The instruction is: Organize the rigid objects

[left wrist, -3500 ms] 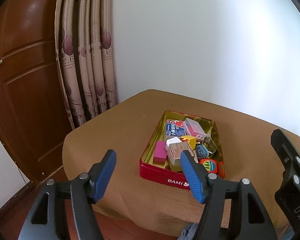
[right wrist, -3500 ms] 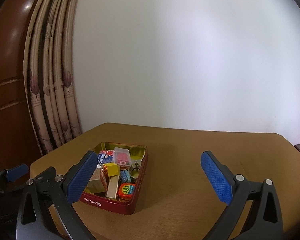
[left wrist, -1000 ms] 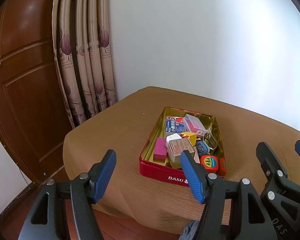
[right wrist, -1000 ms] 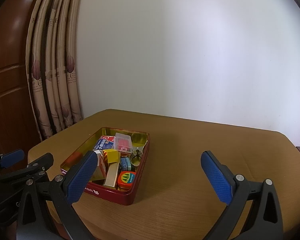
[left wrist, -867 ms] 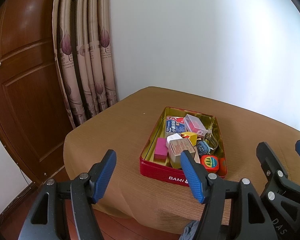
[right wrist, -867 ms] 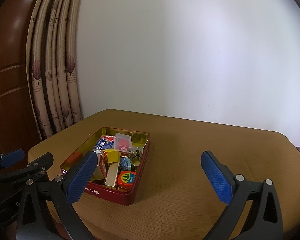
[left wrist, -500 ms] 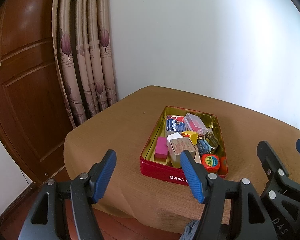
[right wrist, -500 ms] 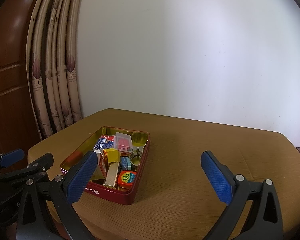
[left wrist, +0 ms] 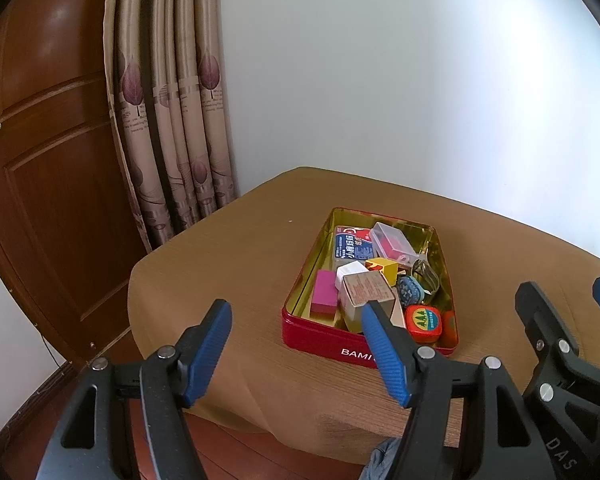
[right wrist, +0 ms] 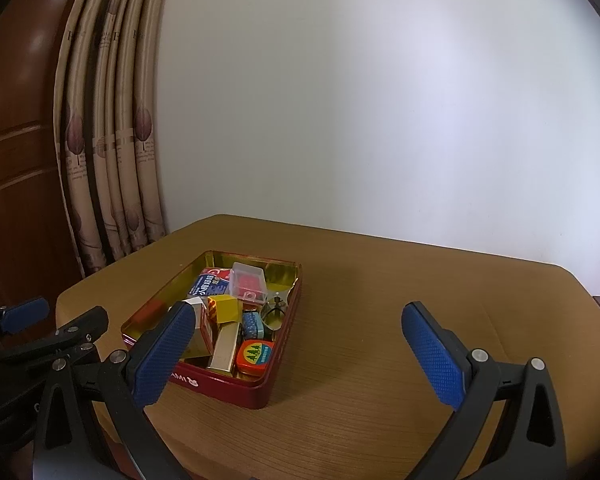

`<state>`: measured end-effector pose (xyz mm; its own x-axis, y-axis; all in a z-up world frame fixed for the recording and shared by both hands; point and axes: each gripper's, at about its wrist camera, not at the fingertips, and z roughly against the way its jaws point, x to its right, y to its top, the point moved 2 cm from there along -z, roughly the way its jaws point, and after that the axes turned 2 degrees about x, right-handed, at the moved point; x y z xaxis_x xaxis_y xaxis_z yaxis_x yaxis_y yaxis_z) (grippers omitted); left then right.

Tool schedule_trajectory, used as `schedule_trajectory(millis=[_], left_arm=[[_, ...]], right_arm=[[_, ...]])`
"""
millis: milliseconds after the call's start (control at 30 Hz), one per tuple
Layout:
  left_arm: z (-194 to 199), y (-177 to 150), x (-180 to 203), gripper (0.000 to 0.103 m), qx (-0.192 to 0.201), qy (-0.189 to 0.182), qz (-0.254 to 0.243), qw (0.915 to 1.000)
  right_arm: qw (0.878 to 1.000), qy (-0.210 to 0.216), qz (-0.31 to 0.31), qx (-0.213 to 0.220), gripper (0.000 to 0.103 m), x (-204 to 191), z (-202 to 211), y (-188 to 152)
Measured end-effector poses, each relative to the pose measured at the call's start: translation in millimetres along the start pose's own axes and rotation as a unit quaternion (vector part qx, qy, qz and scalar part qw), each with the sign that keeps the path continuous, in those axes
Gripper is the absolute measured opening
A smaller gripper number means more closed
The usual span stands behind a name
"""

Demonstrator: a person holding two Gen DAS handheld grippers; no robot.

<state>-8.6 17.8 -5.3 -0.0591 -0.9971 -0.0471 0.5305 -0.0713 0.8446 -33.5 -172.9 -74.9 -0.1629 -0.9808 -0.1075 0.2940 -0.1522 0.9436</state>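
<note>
Since the earliest frames both views have lifted a little, so more of the brown surface [right wrist: 380,320] shows around the red tin [left wrist: 324,338]; over the last second nothing has shifted. That tin, gold inside and rectangular, sits near the surface's front-left corner, its short red wall close to the front edge, its long left wall well in from the left edge. To its right the wood-grain top lies open all the way to the right edge and back to the white wall [right wrist: 380,100]. Beyond the left edge hang the patterned curtain [left wrist: 172,120] and a glossy wooden door [left wrist: 52,140].

Left tongs [left wrist: 296,354] hang just off the front edge, angled down, blue ribbed pads apart with nothing between them. Right tongs [right wrist: 300,356] sit beside them over the front edge, textured pads spread wide and also bare, aimed more level across the open stretch.

Inside the tin lie a clear lidded box [right wrist: 249,283] with red contents, a blue printed packet [right wrist: 210,284], a yellow cube [right wrist: 225,308], a pink block [left wrist: 324,298], a cardboard carton [left wrist: 366,290], a shiny metal clip [right wrist: 275,312] and a round-cornered red tape measure [right wrist: 255,355], heaped loosely
</note>
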Motion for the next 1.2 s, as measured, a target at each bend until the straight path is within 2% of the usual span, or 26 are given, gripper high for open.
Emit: schedule_trajectory(millis=[200,433,567,767,1200], left_arm=[[-0.9,-0.3,1.1,0.07,-0.001,0.0,-0.003,1.0],[-2.5,-0.9,-1.6,0.08,-0.004,-0.002,0.0,1.0],[-4.1,-1.9,-3.1,0.082,-0.002,-0.007,0.003,1.0],[-1.8,-2.7,-4.5,0.082,0.019,-0.01,0.008,0.9997],[-4.3,-1.8,-2.4,0.082,0.009,-0.01,0.006,0.9999]], right_arm=[[1.0,0.0,0.0,0.0,0.102,0.2,-0.2,-0.8],[1.0,0.001,-0.003,-0.001,0.102,2.6,-2.2,-1.1],[1.0,0.002,-0.004,0.0,0.102,4.1,-2.5,-0.6],[1.0,0.004,0.0,0.004,0.102,4.3,-1.6,0.3],[1.0,0.006,-0.002,0.007,0.102,7.1,-1.6,2.9]])
